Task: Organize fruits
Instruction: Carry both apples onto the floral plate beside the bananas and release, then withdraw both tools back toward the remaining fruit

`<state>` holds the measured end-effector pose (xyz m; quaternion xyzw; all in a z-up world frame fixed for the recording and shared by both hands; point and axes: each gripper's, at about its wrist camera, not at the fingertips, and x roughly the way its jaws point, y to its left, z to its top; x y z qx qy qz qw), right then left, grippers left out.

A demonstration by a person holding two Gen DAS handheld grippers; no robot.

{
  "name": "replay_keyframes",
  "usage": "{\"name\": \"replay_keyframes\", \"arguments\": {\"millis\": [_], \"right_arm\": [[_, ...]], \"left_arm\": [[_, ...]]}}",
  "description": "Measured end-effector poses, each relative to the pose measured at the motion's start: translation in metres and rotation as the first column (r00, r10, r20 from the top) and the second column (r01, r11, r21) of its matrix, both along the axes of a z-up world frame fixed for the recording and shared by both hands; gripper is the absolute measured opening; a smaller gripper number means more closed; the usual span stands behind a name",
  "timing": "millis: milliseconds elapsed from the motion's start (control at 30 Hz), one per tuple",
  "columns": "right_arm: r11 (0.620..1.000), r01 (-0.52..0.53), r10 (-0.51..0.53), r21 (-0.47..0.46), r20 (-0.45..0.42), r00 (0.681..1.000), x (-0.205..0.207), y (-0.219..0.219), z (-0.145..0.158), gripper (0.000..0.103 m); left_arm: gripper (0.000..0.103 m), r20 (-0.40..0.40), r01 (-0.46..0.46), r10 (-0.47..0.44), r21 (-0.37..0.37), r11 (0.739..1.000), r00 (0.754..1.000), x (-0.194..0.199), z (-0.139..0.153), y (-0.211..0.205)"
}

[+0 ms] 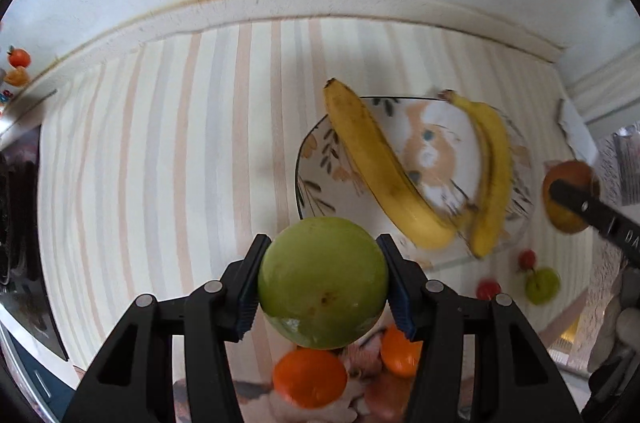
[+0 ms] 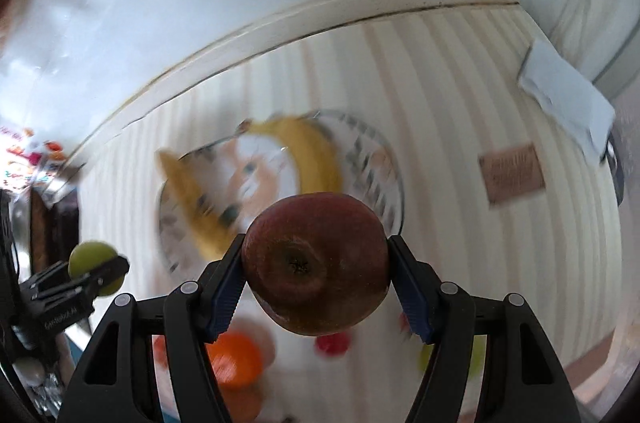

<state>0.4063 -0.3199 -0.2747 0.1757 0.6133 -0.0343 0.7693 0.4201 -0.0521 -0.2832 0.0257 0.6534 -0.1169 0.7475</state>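
Now, on my left wrist view, the left gripper point(image 1: 322, 281) pinches a green apple point(image 1: 322, 282) at lower centre, both pads tight on its sides. Right of centre a plate point(image 1: 316, 179) carries two bananas point(image 1: 380, 167); the nearer one overhangs the rim at both ends. Oranges point(image 1: 309, 378) lie below my jaws. Striped cloth point(image 1: 160, 163) at left gives open room up to the wall ledge.

On my right wrist view, the right gripper point(image 2: 317, 269) clamps a red apple point(image 2: 317, 265) at lower centre. The blurred plate point(image 2: 384, 175) sits behind it, and bare cloth point(image 2: 440, 83) runs up right to the ledge.
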Motion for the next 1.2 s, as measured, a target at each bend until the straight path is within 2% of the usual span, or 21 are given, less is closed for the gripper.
{"name": "replay_keyframes", "arguments": {"millis": [167,267,533,667,733,833,900,1000,1067,1133,1200], "right_arm": [[0.999,-0.034,0.032,-0.035,-0.046,0.998,0.037,-0.007,-0.030,0.070],[0.998,-0.036,0.033,-0.042,-0.078,0.996,0.047,-0.010,-0.044,0.071],[1.000,-0.013,0.012,-0.007,-0.110,0.994,0.057,-0.021,-0.058,0.071],[1.000,-0.014,0.013,-0.005,-0.115,0.993,0.059,-0.022,-0.059,0.074],[1.000,-0.015,0.016,0.007,-0.108,0.994,0.060,-0.022,-0.057,0.078],[1.000,-0.016,0.018,0.026,-0.108,0.994,0.059,-0.025,-0.053,0.079],[1.000,-0.010,0.012,0.023,-0.106,0.994,0.058,-0.027,-0.052,0.079],[1.000,-0.003,0.005,0.023,-0.100,0.995,0.055,-0.031,-0.048,0.081],[1.000,-0.003,0.005,0.020,-0.091,0.996,0.051,-0.031,-0.043,0.085],[1.000,-0.004,0.006,0.019,-0.081,0.997,0.045,-0.032,-0.037,0.088],[1.000,-0.003,0.004,0.026,-0.063,0.998,0.034,-0.031,-0.028,0.090]], "left_arm": [[0.051,-0.070,-0.058,0.058,0.002,0.998,0.996,0.026,-0.031,-0.003],[0.051,-0.094,-0.060,0.061,0.012,0.998,0.994,0.029,-0.041,-0.008],[0.051,-0.132,-0.072,0.077,0.041,0.997,0.988,0.028,-0.057,-0.015],[0.051,-0.125,-0.072,0.078,0.054,0.996,0.989,0.029,-0.059,-0.020],[0.057,-0.120,-0.081,0.085,0.037,0.996,0.989,0.029,-0.056,-0.020],[0.071,-0.103,-0.092,0.091,0.002,0.996,0.990,0.028,-0.047,-0.022],[0.073,-0.078,-0.091,0.091,0.004,0.996,0.993,0.028,-0.040,-0.023],[0.083,-0.072,-0.093,0.092,-0.010,0.996,0.993,0.028,-0.032,-0.023],[0.084,-0.064,-0.094,0.093,-0.010,0.996,0.994,0.027,-0.027,-0.023],[0.091,-0.054,-0.093,0.092,-0.001,0.996,0.994,0.024,-0.023,-0.023],[0.094,-0.047,-0.091,0.092,0.006,0.996,0.995,0.020,-0.018,-0.022]]}}
